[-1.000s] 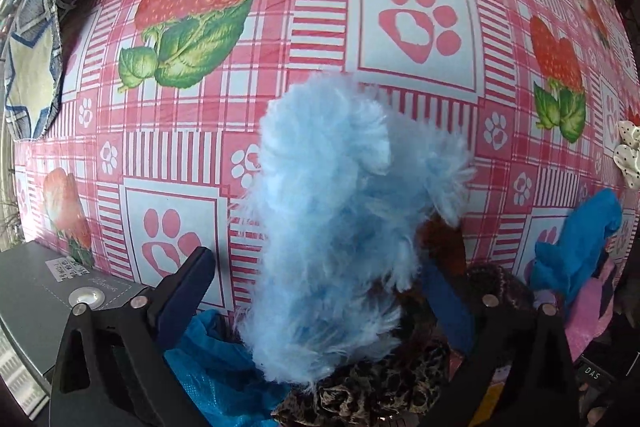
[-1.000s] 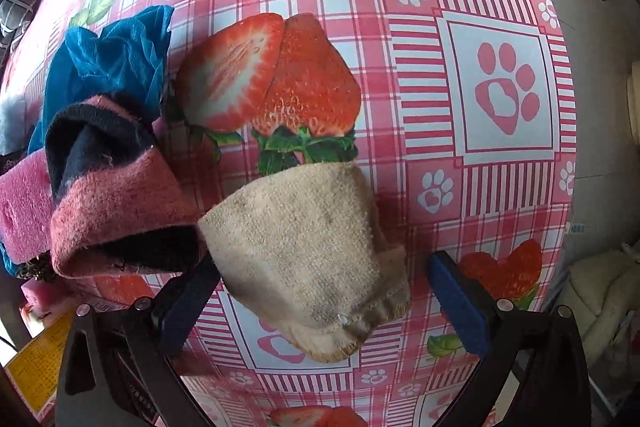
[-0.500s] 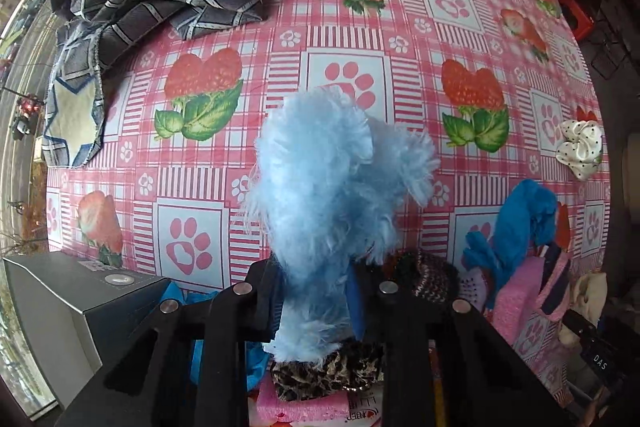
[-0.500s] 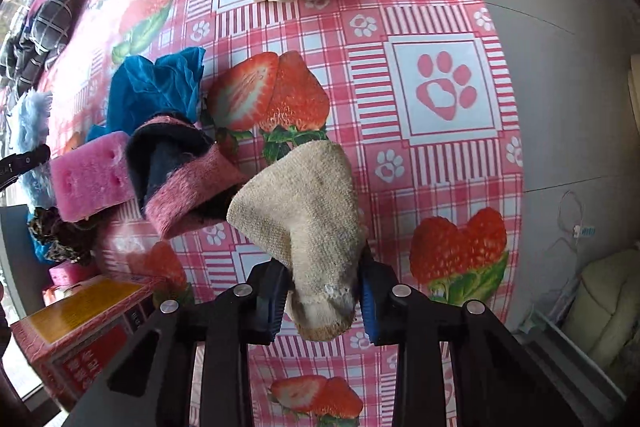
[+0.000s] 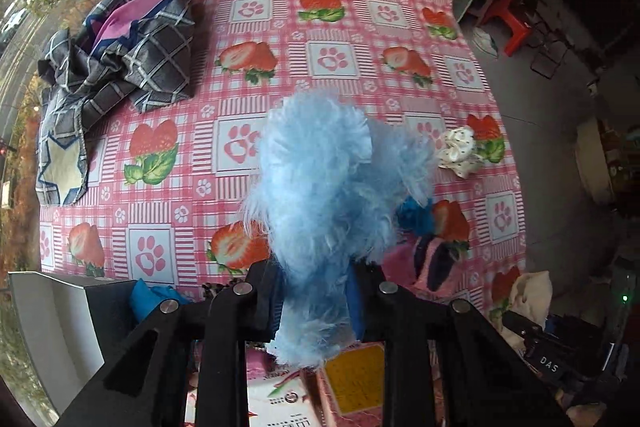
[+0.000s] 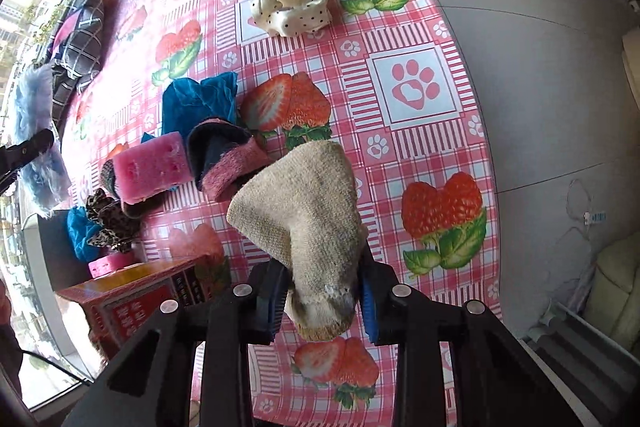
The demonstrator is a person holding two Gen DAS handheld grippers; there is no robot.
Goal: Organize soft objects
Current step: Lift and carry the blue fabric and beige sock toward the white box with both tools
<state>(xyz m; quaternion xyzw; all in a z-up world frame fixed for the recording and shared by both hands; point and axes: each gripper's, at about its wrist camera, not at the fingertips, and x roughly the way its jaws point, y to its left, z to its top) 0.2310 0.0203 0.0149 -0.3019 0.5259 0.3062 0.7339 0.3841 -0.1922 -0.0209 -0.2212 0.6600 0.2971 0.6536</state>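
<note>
My left gripper (image 5: 316, 303) is clenched on the blue fluff (image 5: 324, 203), its jaws having just closed on the lower end. My right gripper (image 6: 324, 299) is clamped the same way on the beige sock (image 6: 304, 203), pinched just now at its open cuff. Both hang clear above the table (image 6: 420, 39), near its front edge. I took each by one end, I judge, so the rest would dangle free and I could carry it off without dragging the neighbours along.

The fluff is a shaggy pale-blue tuft, long-haired and loose, spilling out over the blue pads (image 5: 354, 301). The sock is coarse knit, oatmeal-coloured, slightly grubby, flaring from the pinched cuff to a wide flat toe end.

Below, by the front left corner, the rest sit bunched together: a pink sponge (image 6: 150, 169), a pink-and-navy sock (image 6: 226, 163), a teal cloth (image 6: 198, 103) and a leopard scrunchie (image 6: 110, 223), with a red box (image 6: 132, 301) at the edge. A dotted scrunchie (image 6: 292, 7) lies alone nearer the right edge, and a plaid cloth (image 5: 120, 51) is heaped at the far left corner. Sorting looks barely begun.
</note>
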